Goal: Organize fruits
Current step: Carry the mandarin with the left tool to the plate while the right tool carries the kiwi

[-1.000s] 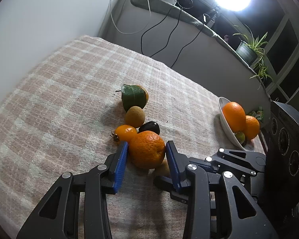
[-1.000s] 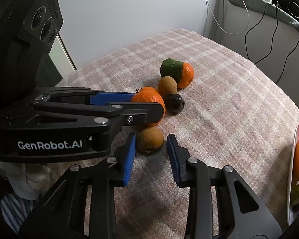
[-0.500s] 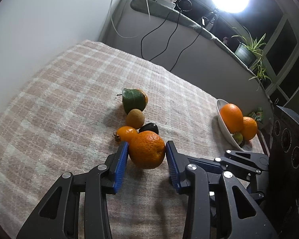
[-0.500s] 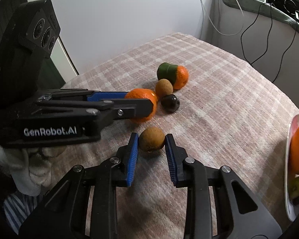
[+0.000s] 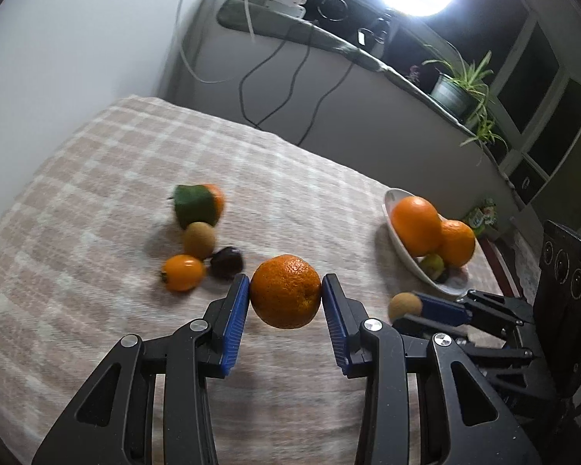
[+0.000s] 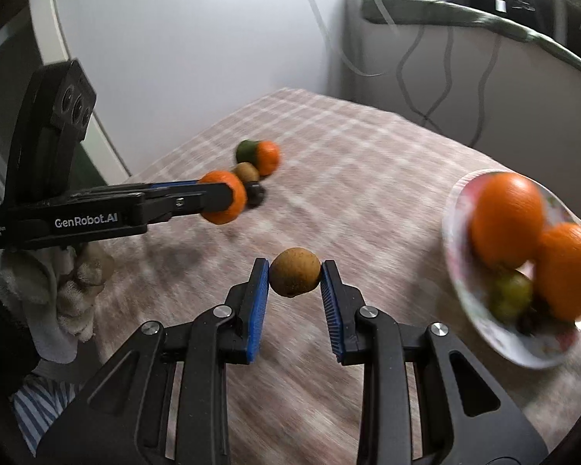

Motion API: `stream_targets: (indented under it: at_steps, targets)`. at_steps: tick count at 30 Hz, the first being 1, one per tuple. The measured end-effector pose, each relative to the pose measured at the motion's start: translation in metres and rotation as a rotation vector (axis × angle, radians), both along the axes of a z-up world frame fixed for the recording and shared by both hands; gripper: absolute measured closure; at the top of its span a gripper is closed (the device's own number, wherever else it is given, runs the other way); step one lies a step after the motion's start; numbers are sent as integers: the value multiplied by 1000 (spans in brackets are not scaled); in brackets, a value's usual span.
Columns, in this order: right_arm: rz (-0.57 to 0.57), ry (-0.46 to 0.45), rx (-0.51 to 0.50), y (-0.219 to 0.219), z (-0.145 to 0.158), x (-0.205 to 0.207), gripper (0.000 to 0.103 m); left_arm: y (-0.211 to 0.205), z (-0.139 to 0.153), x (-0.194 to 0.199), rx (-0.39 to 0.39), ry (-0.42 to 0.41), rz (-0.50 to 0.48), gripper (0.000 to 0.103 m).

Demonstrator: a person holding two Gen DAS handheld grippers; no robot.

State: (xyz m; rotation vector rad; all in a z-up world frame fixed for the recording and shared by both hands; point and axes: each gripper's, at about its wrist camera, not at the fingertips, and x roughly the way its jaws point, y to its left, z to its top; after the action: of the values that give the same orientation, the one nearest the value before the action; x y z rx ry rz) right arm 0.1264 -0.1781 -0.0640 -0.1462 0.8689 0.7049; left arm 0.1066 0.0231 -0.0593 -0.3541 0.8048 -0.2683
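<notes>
The left tongs (image 5: 286,292) pinch a mandarin (image 5: 286,290) between their blue pads, holding it clear above the checked cloth (image 5: 97,178) that covers the counter. The right tongs (image 6: 295,273) pinch a brown kiwi (image 6: 295,271), also lifted off the cloth, just left of the white bowl (image 6: 457,271).

The bowl sits at the right side of the cloth and holds two oranges (image 6: 507,219), with a small green fruit (image 6: 509,296) tucked under them.

Well left of the bowl, a cluster lies on the cloth: a green-wrapped orange fruit (image 5: 197,205) farthest back, a second kiwi (image 5: 199,239) touching it in front, then a dark fruit (image 5: 227,261) and a small orange persimmon (image 5: 183,272) side by side.
</notes>
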Motion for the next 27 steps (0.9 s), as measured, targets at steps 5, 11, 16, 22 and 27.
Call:
stream_targets:
  at_steps: [5,11,16,22,27]
  targets:
    - [-72,-14,19,-37,8,0,74,-19,4,4,5,-8,-33,66]
    - [-144,-48,27,-76,24,6,74,-44,10,10,7,-22,-78,66]
    - [-196,-87,25,-101,40,18,74,-70,14,15,11,-34,-126,66]
    - [-232,-110,14,-118,51,41,75,-99,15,21,19,-40,-178,66]
    - [-266,-111,4,-126,53,63,74,-121,14,26,38,-43,-217,66]
